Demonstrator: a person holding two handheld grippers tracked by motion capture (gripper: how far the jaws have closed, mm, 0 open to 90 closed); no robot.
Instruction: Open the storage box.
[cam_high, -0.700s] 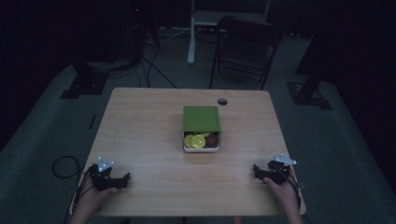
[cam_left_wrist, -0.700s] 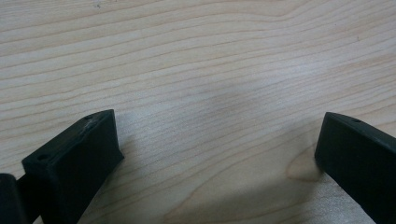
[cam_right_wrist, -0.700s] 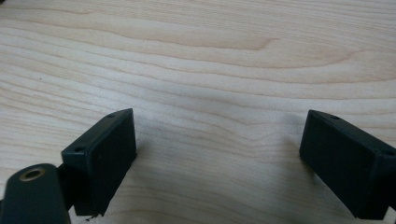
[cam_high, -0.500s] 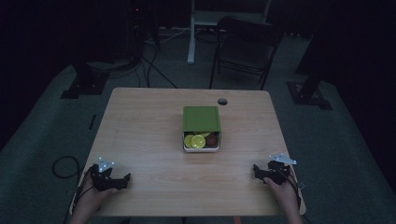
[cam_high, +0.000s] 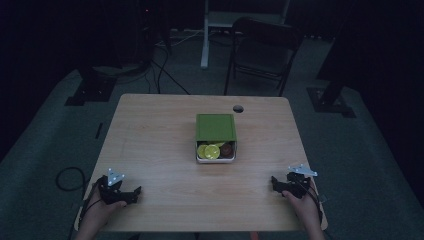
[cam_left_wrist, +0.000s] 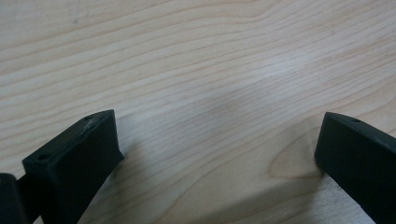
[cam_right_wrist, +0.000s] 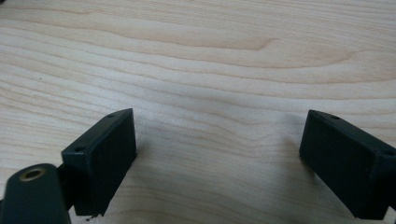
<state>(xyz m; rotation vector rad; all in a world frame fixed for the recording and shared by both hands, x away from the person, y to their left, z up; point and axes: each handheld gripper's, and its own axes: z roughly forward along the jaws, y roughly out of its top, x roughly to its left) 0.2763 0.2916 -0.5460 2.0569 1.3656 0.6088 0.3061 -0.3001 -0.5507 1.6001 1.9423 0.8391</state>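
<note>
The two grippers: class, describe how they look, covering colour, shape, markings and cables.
Both the left gripper and the right gripper are black, each topped by a grey three-cornered plate with dark dots. Seen close, each has two blocky black jaws with flat faces and small round holes in their ends. A dark cable loops off the table's left edge. The forearms are bare, without sleeves.
</note>
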